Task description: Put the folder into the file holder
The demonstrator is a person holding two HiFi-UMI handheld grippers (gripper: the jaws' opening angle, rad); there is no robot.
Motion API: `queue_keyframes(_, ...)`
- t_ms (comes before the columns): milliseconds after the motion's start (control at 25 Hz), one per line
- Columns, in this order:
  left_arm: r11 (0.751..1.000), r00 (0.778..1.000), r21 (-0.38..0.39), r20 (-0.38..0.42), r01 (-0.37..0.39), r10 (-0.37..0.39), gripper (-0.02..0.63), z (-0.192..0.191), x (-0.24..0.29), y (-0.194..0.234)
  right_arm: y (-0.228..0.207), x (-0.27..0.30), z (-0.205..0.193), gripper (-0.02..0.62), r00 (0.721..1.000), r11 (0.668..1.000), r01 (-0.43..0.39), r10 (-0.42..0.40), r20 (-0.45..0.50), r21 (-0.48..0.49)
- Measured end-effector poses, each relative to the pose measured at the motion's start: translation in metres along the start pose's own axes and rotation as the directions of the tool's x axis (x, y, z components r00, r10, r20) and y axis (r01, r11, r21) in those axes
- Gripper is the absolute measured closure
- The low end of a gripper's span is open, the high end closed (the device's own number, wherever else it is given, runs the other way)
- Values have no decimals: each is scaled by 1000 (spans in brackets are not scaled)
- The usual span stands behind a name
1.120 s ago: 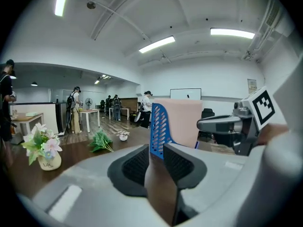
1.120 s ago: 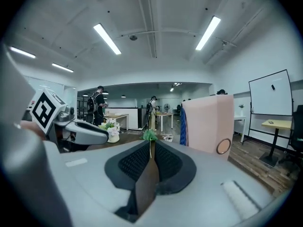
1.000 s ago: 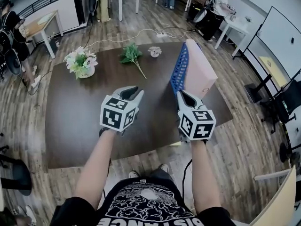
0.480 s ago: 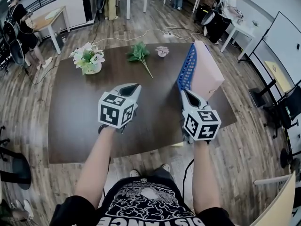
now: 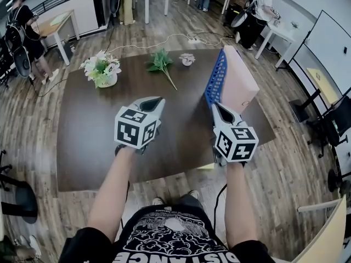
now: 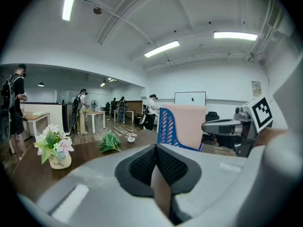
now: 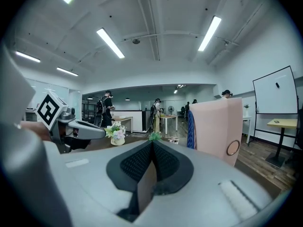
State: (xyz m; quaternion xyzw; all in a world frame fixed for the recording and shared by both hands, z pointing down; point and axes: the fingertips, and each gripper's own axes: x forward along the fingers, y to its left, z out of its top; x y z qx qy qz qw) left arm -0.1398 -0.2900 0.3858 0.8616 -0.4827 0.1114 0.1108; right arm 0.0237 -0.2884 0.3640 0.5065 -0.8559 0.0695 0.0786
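2 tools, both shut and empty: the left tool (image 5: 155,102) and right tool (image 5: 218,107) hover over the desk (image 5: 93,141), jaws pressed together on nothing. The pink folder (image 5: 239,80) stands on edge against the blue holder (image 5: 215,81), seemingly seated in it, near the desk's right edge and just beyond the right tool. By that, the task looks done. The risk now is a careless sweep of the right tool clipping the holder's near end, tipping it or nudging it toward the edge.

L tongs (image 5: 156,101) closed, empty, R tongs (image 5: 218,107) same, side by side
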Motion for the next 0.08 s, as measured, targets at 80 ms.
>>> queue_keyframes(80, 1000, 1000, 0, 0, 2, -2, 601, 0, -1, -2, 0, -1, 0, 597, 1000, 1000, -1, 1, 0, 0)
